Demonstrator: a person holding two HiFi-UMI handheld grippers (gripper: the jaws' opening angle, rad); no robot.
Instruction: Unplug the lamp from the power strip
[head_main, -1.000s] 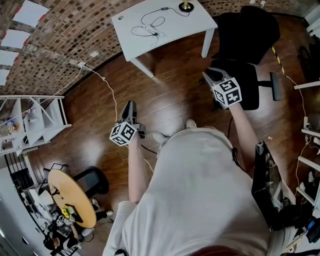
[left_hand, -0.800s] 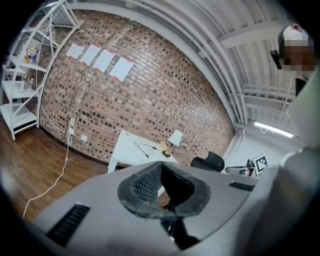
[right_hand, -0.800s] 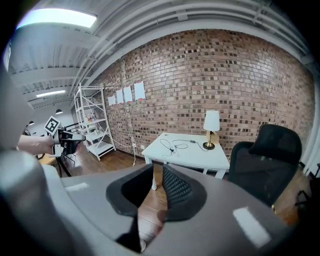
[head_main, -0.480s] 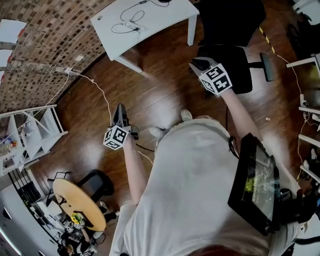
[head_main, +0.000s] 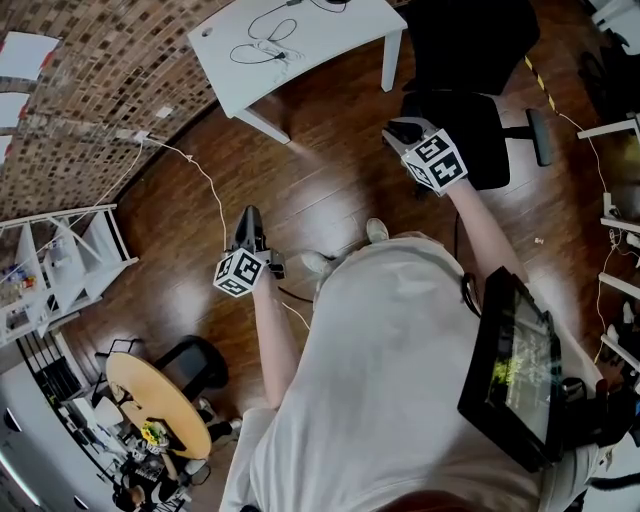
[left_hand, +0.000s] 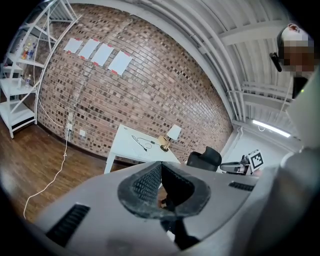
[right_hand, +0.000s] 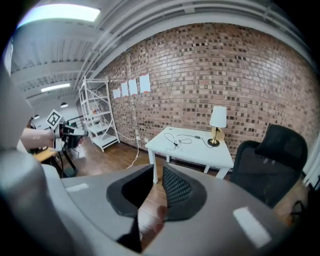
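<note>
Few containers here: a white shelf rack (left_hand: 20, 112) by the brick wall, w/ small bottles (left_hand: 27, 50) on an upper level; what's in them is too small to tell. Four white sheets (left_hand: 97, 52) hang on the wall, print unreadable. The only markings we make out are the black-and-white square codes on each tool's cube.

The left tool (head_main: 248, 214) is clenched on nothing, pads together, held over the wood floor nr a white cable (head_main: 213, 192) that runs from the wall. The right tool (head_main: 399, 131) is released, pads apart w/ only floor showing btwn them, just beside the black office chair (head_main: 470, 50) in the head view.

The lamp (right_hand: 218, 121) stands upright at the chair-side end of the white counter (head_main: 330, 45), well apart from both tools. Its dark cord (head_main: 262, 45) lies looped on the counter top. We can't pick out the power strip. A black tablet (head_main: 512, 370) sits at the person's right side, screen lit.
</note>
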